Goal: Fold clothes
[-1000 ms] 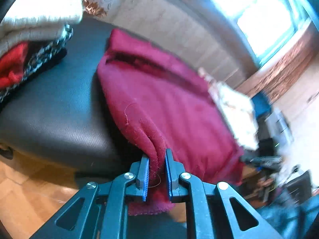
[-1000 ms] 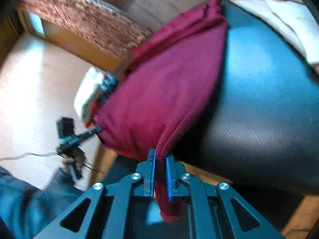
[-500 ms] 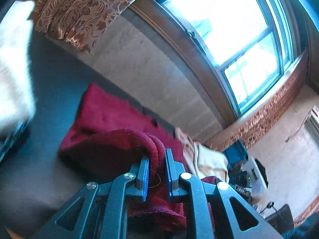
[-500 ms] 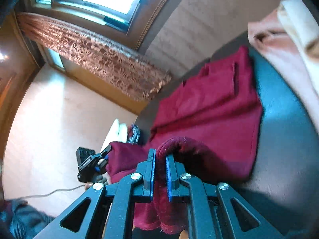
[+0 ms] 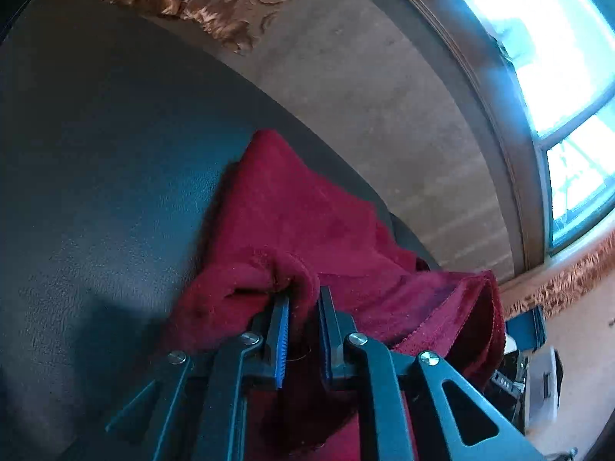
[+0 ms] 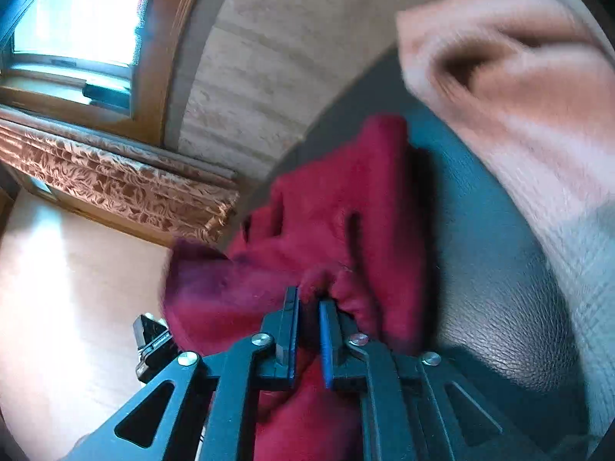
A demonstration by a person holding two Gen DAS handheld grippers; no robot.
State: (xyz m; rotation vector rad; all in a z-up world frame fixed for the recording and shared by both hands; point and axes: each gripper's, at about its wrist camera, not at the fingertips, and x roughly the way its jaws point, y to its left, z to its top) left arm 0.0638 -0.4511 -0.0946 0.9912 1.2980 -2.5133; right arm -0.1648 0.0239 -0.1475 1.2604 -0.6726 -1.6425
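The red garment [image 5: 307, 223] lies partly doubled over on the dark table [image 5: 96, 153] below the window wall, its near edge lifted, with the left tool [image 5: 303, 307] pinched nearly closed on one bunched corner and the right tool [image 6: 307, 303] clamped on the other. To fold it well, I judge both corners should travel level and together to the far edge, held taut so no crease forms, clear of the pale pink clothes [image 6: 519, 115] lying beside it.
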